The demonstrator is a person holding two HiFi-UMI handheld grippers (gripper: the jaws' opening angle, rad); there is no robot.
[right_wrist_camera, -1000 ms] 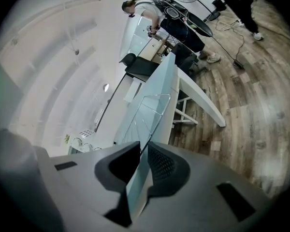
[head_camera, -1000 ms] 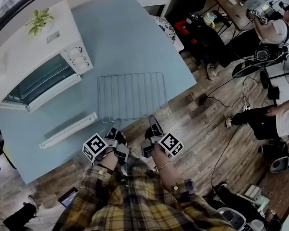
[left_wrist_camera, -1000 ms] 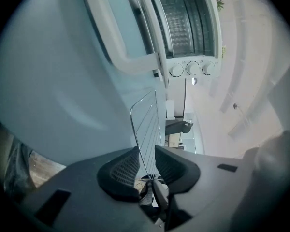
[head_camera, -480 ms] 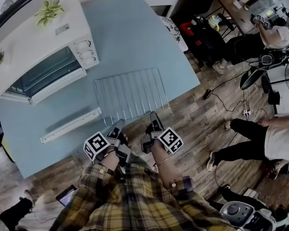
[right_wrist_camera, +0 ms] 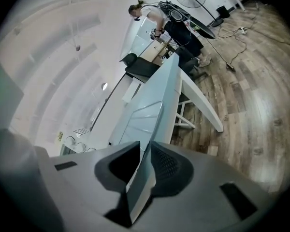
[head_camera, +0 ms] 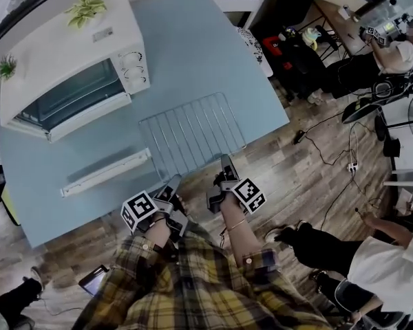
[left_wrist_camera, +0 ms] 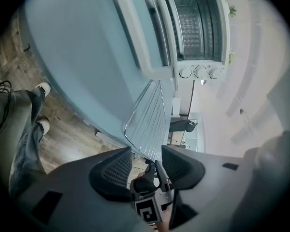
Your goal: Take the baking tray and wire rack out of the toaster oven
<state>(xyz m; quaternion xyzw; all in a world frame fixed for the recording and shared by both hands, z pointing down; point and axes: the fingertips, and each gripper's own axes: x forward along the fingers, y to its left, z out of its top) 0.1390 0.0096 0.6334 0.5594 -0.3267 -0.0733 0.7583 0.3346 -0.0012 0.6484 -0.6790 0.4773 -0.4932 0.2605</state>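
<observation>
The wire rack (head_camera: pixel 193 133) lies flat on the blue table (head_camera: pixel 193 40), with its near rim at the table's front edge. It sits just beside the end of the open door (head_camera: pixel 107 172) of the toaster oven (head_camera: pixel 62 50). The left gripper (left_wrist_camera: pixel 146 149) has its fingers moderately apart. The rack's near corner reaches their tips, but whether a pad touches the wire is hard to tell. The right gripper (right_wrist_camera: pixel 145 146) has its fingers narrow. A pale flat edge fills the gap between them and runs on into the tabletop. I cannot tell whether that edge is the rack's rim or the table's edge, nor whether the pads press on it. In the left gripper view a ribbed metal surface (left_wrist_camera: pixel 191 23) shows inside the oven, and whether it is the baking tray is unclear. In the head view the oven's cavity is too dark to read
</observation>
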